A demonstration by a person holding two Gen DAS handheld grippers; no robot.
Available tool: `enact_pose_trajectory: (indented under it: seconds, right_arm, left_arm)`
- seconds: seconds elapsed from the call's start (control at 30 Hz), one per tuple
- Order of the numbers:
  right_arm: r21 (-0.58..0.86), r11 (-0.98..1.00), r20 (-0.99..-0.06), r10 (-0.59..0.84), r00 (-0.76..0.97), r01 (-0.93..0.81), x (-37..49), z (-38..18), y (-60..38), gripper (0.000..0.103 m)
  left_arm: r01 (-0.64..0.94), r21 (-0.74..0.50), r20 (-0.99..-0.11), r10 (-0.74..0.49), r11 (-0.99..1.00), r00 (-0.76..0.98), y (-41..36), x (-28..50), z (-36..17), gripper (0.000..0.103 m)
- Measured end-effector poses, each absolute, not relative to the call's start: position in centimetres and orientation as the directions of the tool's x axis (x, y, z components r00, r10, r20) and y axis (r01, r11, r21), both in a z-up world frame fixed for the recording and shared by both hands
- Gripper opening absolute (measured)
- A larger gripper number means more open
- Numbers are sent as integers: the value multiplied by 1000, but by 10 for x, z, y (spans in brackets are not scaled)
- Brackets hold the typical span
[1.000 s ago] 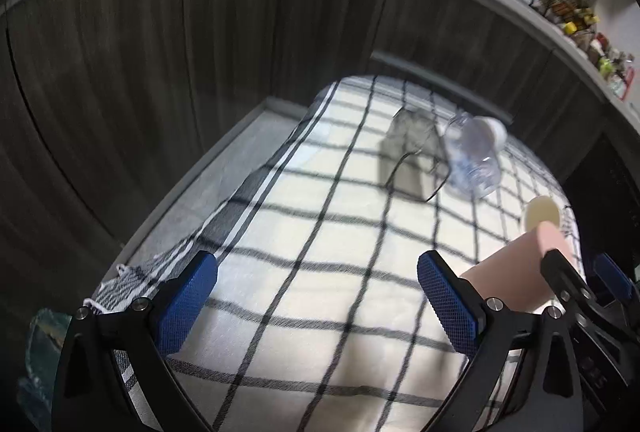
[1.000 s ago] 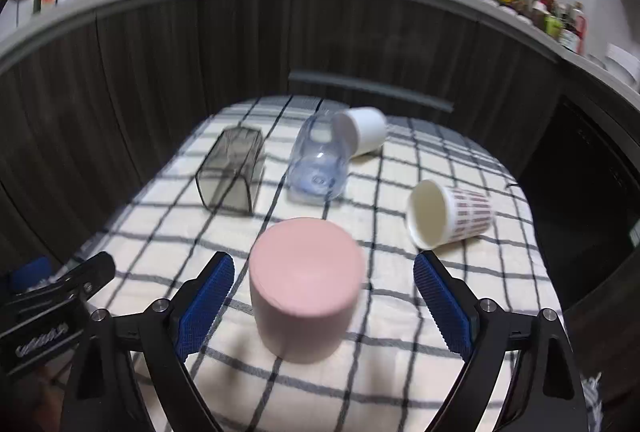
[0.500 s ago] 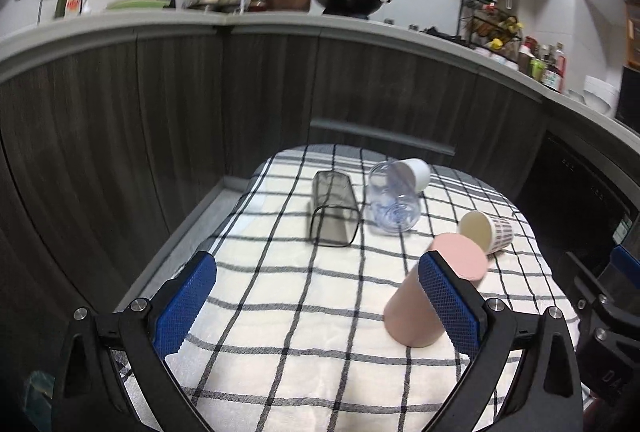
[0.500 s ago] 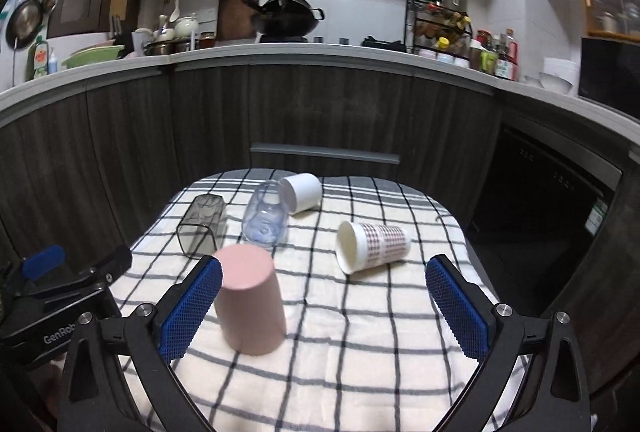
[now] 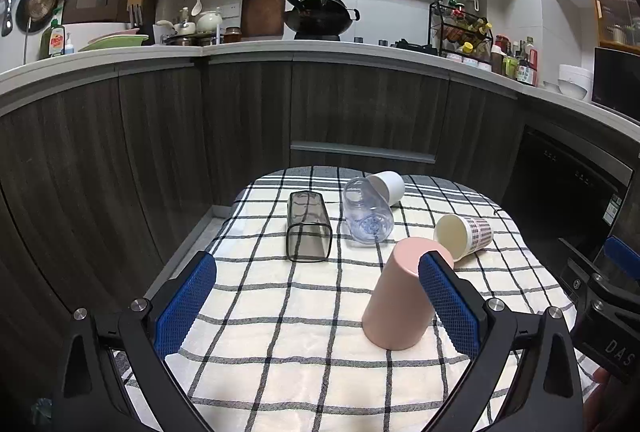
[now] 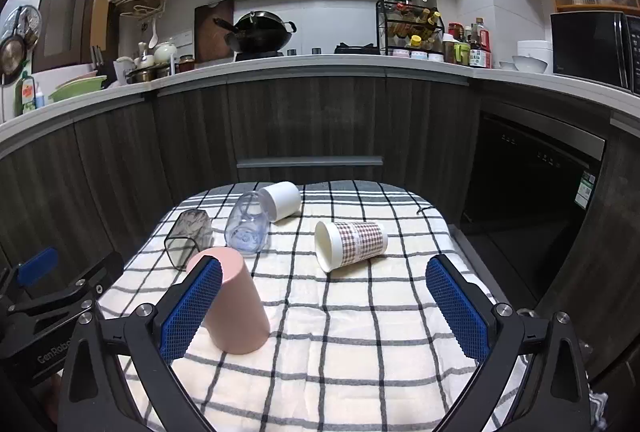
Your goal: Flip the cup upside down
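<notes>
A pink cup stands upside down on the checked cloth; it also shows in the right wrist view. My left gripper is open and empty, held back from the cup, whose top is partly behind its right finger. My right gripper is open and empty, with the cup just behind its left finger. A checked paper cup, a white cup, a clear cup and a smoky square cup lie on their sides further back.
The cloth covers a small table in front of dark cabinets. A kitchen counter with a wok, a spice rack and dishes runs behind. The right gripper's body shows at the right edge of the left wrist view.
Both grippers have pulled back and tilted up from the table. The pink cup, close between the right fingers a second ago, now stands free and farther away.
</notes>
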State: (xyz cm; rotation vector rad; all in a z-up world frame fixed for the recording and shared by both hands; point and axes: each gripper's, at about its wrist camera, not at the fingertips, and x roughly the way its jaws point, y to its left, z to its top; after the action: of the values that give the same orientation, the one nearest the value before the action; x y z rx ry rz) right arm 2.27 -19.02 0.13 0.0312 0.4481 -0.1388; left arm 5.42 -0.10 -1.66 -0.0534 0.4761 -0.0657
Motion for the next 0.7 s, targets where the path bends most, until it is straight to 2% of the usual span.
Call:
enact_pose_trajectory:
  seconds: [0.7]
  right_arm:
    - [12,987,-416,-139,899,158,17,2,-196,102]
  left_arm:
    - [57,-58,-438,-77,997,896,-3,46,-13,103]
